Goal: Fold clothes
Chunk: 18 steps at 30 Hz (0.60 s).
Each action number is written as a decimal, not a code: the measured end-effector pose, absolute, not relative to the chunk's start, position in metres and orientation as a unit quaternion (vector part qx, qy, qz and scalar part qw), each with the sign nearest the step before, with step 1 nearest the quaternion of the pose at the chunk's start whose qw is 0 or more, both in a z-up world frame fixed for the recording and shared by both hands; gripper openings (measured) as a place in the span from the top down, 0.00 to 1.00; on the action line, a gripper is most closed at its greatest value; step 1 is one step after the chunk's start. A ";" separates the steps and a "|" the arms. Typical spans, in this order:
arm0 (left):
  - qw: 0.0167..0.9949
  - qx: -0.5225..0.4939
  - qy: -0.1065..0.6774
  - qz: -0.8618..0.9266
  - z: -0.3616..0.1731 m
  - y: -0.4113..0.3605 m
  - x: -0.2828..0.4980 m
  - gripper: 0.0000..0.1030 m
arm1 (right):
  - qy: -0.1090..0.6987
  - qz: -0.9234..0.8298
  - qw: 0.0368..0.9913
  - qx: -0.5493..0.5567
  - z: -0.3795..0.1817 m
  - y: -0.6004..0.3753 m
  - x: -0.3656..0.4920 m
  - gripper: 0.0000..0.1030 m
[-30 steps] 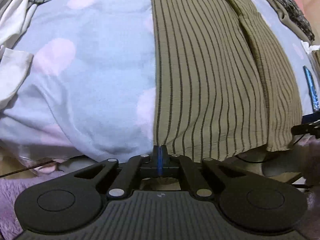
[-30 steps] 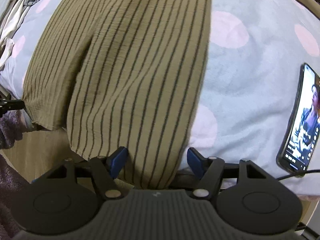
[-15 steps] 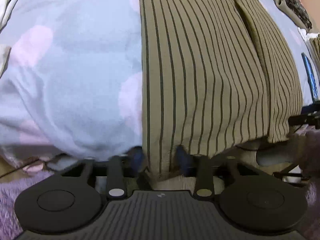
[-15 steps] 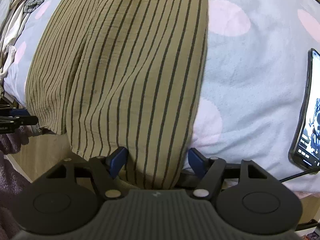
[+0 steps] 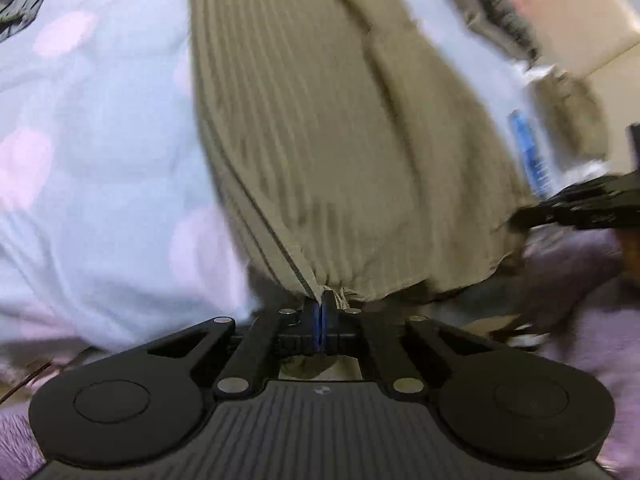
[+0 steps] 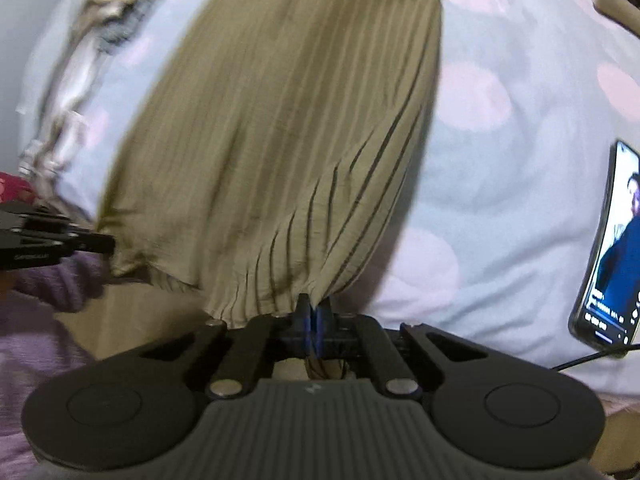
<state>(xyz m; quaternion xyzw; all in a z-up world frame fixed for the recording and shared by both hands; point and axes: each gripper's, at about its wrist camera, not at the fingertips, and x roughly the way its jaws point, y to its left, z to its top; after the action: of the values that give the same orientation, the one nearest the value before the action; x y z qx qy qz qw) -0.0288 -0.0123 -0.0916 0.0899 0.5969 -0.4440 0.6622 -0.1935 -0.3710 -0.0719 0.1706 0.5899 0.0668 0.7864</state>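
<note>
The step in hand looked like the start of a fold: both near corners of the striped garment (image 5: 320,128) were pinched, ready to be lifted and carried toward its far end.

On the left, the left tool (image 5: 321,312) was clamped fully shut, its blue pads meeting on the garment's near hem at the left corner, where a dark seam ran down into the jaws. The cloth there was drawn to a small peak. Further right, the right tool (image 6: 311,314) had its jaws pressed together on the other near corner, and the fabric gathered into tight pleats fanning out from the pinch.

The garment was an olive-tan piece with thin dark stripes running lengthwise, of light, crinkled cloth. It lay stretched away from the tools over a pale blue bed cover (image 6: 500,140) with pink dots, its near hem hanging past the bed's edge. A lengthwise crease suggested it was already doubled, though blur made that uncertain.

The next move would call for raising both corners evenly, keeping the hem taut between them, and laying it squarely on the far end. To the far right a phone (image 6: 608,248) lay on the cover, well clear of the cloth.
</note>
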 end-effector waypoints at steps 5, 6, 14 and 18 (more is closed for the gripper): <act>0.675 0.029 0.561 -0.479 -0.051 0.011 0.004 1.00 | 0.540 0.087 0.811 0.208 -0.031 -0.392 -0.196 0.97; 0.679 0.020 0.554 -0.481 -0.045 0.012 0.011 1.00 | 0.530 0.088 0.815 0.217 -0.026 -0.397 -0.196 0.97; 0.711 -0.040 0.498 -0.495 -0.006 0.005 0.053 1.00 | 0.447 0.073 0.847 0.278 0.012 -0.423 -0.183 0.97; 0.732 -0.055 0.480 -0.481 0.003 -0.012 0.082 1.00 | 0.419 0.058 0.862 0.281 0.020 -0.435 -0.156 0.97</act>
<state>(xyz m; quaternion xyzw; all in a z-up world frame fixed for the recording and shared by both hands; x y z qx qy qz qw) 0.0816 -0.0116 0.0031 -0.0547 0.4799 -0.4811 0.7316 -0.1559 -0.4354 0.0201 0.2811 0.4185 0.0578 0.8617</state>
